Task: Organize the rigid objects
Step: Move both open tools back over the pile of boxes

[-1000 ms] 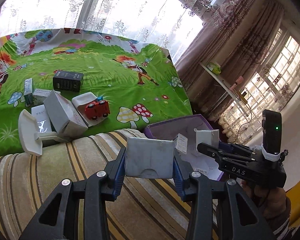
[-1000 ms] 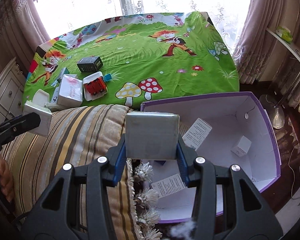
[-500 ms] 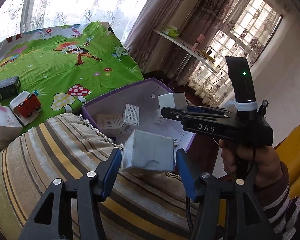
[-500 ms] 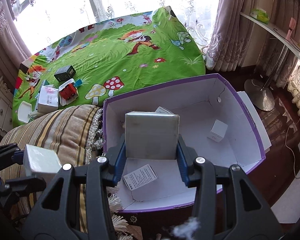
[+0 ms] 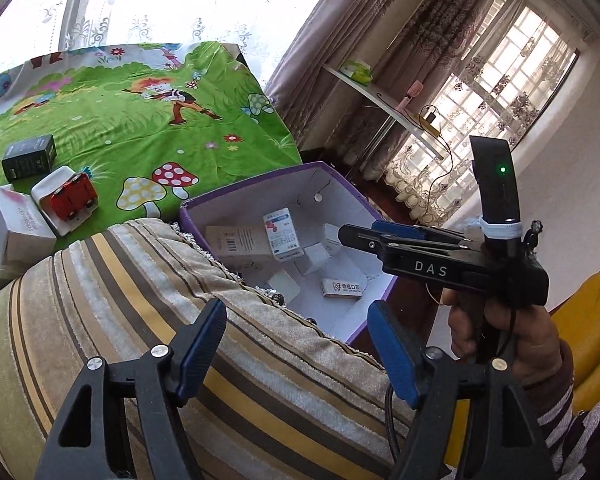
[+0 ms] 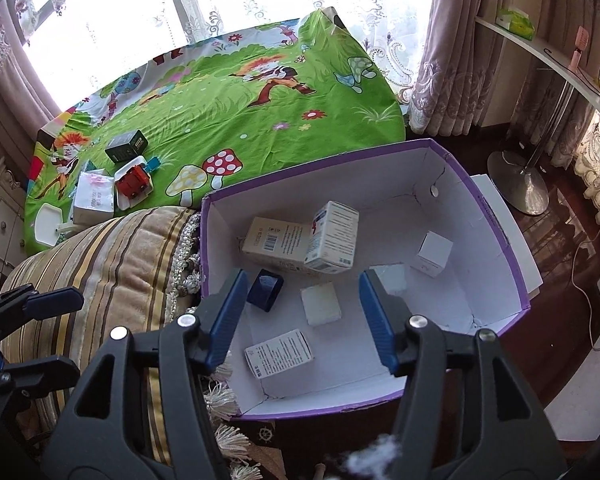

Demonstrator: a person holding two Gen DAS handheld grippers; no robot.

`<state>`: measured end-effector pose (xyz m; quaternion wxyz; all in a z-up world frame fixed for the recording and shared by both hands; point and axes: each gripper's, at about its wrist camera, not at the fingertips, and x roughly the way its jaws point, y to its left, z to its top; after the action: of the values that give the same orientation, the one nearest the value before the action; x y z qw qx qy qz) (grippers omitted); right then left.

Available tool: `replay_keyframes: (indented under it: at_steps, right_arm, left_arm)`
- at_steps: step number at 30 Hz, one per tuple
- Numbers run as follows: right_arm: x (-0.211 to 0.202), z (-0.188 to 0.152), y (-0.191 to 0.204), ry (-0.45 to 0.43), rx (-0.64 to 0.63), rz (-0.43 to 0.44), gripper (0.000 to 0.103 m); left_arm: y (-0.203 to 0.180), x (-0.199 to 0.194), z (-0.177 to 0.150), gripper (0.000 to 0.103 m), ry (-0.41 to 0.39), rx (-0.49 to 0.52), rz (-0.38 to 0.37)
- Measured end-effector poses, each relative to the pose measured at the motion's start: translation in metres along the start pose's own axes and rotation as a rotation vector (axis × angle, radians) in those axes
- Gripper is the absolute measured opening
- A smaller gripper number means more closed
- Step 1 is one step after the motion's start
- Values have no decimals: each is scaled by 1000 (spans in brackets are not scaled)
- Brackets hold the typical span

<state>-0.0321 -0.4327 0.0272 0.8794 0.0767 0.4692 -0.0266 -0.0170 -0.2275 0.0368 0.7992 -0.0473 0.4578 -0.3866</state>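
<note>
Left-hand black gripper with blue pads (image 5: 296,350): jaws spread wide, nothing between them; it hangs over the striped beige-and-brown plush cushion (image 5: 140,320), just short of the box's near-left wall.

Right-hand black gripper with blue pads (image 6: 302,316): jaws spread wide and bare, above the box's near half.

Green cartoon-print sheet (image 6: 228,112): at its near-left corner lie a black carton (image 6: 126,146), a red toy car in a white tray (image 6: 134,180) and a white carton with pink print (image 6: 94,198), close together; the right half of the sheet lies bare.

Purple-rimmed white cardboard box (image 6: 496,220): its left wall presses the cushion's fringe; dark wood floor lies off its right wall.

Cartons in the box: a long cream barcode carton (image 6: 274,244) and a white-and-blue medicine carton (image 6: 332,242) leaning on it at the far-left corner; a small white cube carton (image 6: 434,254) by the right wall; a plain white square carton (image 6: 320,304) mid-floor; a dark blue case (image 6: 265,289) by the left wall; a printed white carton (image 6: 279,353) near the front edge.

Right view only: the box's whole floor.

Left view only: the hand holding the right gripper.
</note>
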Motion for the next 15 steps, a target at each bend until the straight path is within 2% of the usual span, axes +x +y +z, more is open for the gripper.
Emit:
replay_keyframes:
  at_steps: [5, 11, 15]
  right_arm:
    - [1, 0, 11, 3, -32, 9, 63]
    - [3, 1, 29, 14, -62, 49, 63]
    - [5, 1, 40, 19, -84, 68, 65]
  left_arm:
    - [5, -9, -1, 74, -28, -9, 26]
    - [29, -30, -3, 74, -72, -77, 65]
    - [51, -51, -11, 74, -117, -135, 121]
